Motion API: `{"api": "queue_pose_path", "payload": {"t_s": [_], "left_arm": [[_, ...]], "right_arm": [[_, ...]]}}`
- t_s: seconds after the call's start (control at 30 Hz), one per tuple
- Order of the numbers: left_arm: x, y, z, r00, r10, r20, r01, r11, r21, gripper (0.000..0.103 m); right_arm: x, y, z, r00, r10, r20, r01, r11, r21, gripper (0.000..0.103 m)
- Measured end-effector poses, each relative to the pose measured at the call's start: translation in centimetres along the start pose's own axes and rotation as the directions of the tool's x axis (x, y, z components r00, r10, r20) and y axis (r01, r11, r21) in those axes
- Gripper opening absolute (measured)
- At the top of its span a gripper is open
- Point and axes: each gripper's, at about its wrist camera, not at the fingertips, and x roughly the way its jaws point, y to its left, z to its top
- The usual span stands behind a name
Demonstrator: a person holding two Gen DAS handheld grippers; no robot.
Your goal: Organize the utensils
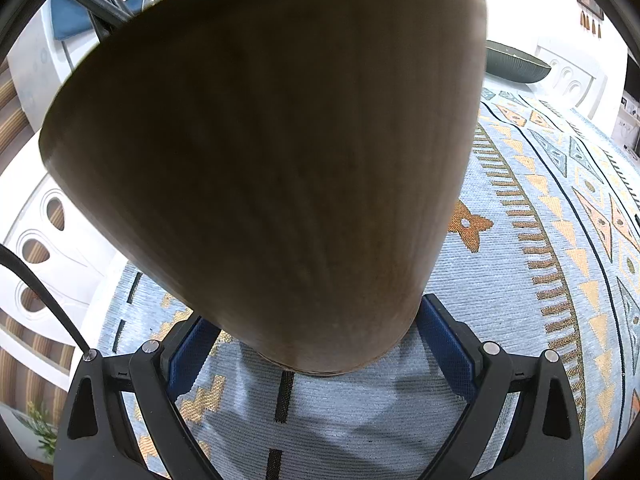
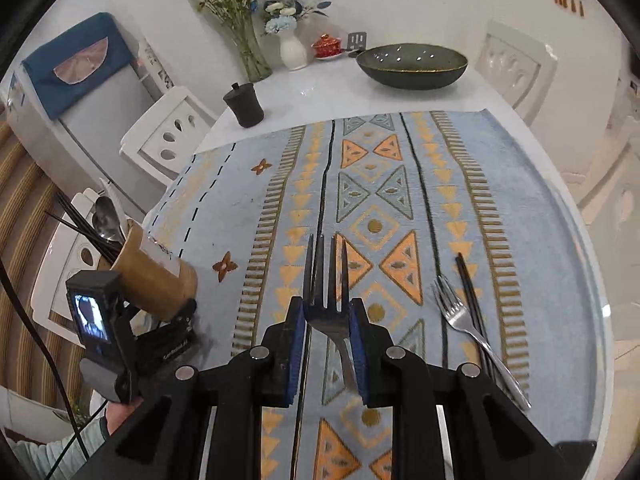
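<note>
Across the middle of the right wrist view spreads the big light-blue woven table runner w/ orange triangles [image 2: 372, 208], laid on a white round table [image 2: 320, 80]. It is mostly bare now, which suggests the sorting is well along, but not finished.

At left edge of that view sits the tan wooden cylinder utensil holder [image 2: 154, 276], tilted w/ its mouth toward the upper left of the frame. In the left wrist view the same holder [image 1: 260, 160] fills nearly the whole frame. The left gripper [image 1: 316, 354] stands wide, blue pads against the holder's base on both sides, so it reads as clamped on the holder & keeping it tipped. Already in the holder: black chopsticks [image 2: 80, 224] & a steel spoon [image 2: 106, 218], sticking out at upper left.

Bottom centre of the right wrist view: the right gripper [image 2: 326, 350], fingers narrow, pinches a dark steel fork [image 2: 326, 280] at its neck, tines pointing up-frame; the fork looks clear of the cloth. Judgement: this one is mid-transfer, headed for the holder at left.

Left to do, lower right of the frame: a shiny silver fork [image 2: 460, 320] & a pair of black chopsticks [image 2: 472, 300] lying side by side on the runner, touching or nearly so. So approx. two more pickups after this fork.

Upper frame: dark green ceramic bowl [image 2: 412, 66], small black lidded cup [image 2: 244, 104], not part of the job as far as I can tell.
</note>
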Motion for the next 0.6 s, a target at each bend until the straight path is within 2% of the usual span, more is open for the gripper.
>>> {"api": "queue_pose_path", "payload": {"t_s": [0.17,0.2,0.23,0.47,0.6], "left_arm": [[0.0,0.0,0.0,1.000,-0.001,-0.001,0.001,1.000,-0.001,0.097],[0.1,0.1,0.0,1.000,-0.002,-0.001,0.002,1.000,-0.002,0.097],[0.1,0.1,-0.1,1.000,-0.003,-0.001,0.003,1.000,-0.002,0.097],[0.1,0.1,-0.1,1.000,-0.003,-0.001,0.003,1.000,-0.002,0.097],[0.1,0.1,-0.1,1.000,-0.001,0.000,0.001,1.000,-0.003,0.097]], "right_arm": [[-2.0,-0.1,1.0,0.997,0.026,0.071,-0.028,0.999,0.034,0.016],[-2.4,0.1,1.3,0.995,0.040,0.091,-0.044,0.998,0.036,0.012],[-2.7,0.3,1.7,0.994,0.045,0.105,-0.048,0.998,0.032,0.004],[-2.2,1.8,4.1,0.986,0.069,0.154,-0.071,0.997,0.011,0.002],[-2.7,3.5,5.6,0.982,0.102,0.161,-0.095,0.994,-0.049,0.002]]}}
